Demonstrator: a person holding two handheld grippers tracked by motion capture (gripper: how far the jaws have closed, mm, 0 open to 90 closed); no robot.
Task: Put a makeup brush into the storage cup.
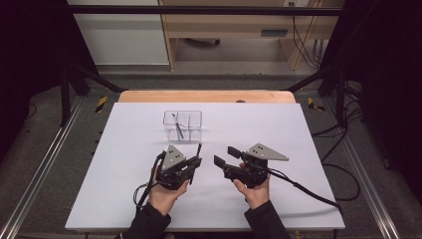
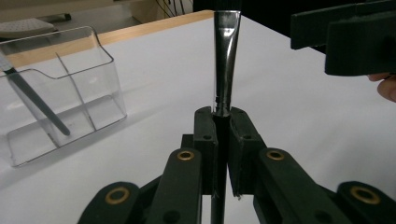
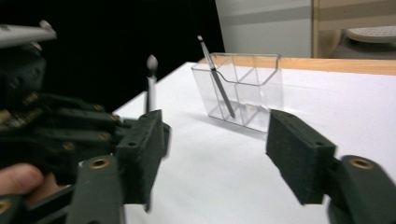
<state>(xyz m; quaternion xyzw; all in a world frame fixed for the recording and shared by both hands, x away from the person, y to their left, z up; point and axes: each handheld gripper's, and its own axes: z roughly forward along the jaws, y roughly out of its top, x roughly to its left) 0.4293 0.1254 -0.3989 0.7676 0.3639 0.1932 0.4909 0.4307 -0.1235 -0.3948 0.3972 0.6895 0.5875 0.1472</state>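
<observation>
Near the table's (image 1: pixel 124 199) front edge: left gripper (image 1: pixel 195 162) clamped on a makeup brush (image 2: pixel 225 65), held upright, well short of the clear organizer (image 1: pixel 182 124). Just beside it, right gripper (image 1: pixel 225 156) wide apart, nothing between.

Two hands are coming in from the bottom, each holding a gripper over the white worktop (image 1: pixel 129 199). The left gripper (image 1: pixel 195 160) is pinching a thin dark brush (image 1: pixel 199 150), which is sticking up and away from the person. The right gripper (image 1: pixel 226 155) is sitting just beside it with its jaws standing apart and nothing between them, pointing over at the left one. Farther back, a clear organizer (image 1: pixel 182 125) is standing on the worktop, well apart from both grippers, and a second brush (image 1: pixel 177 125) is leaning inside its left section. Cables are trailing off both grippers.
</observation>
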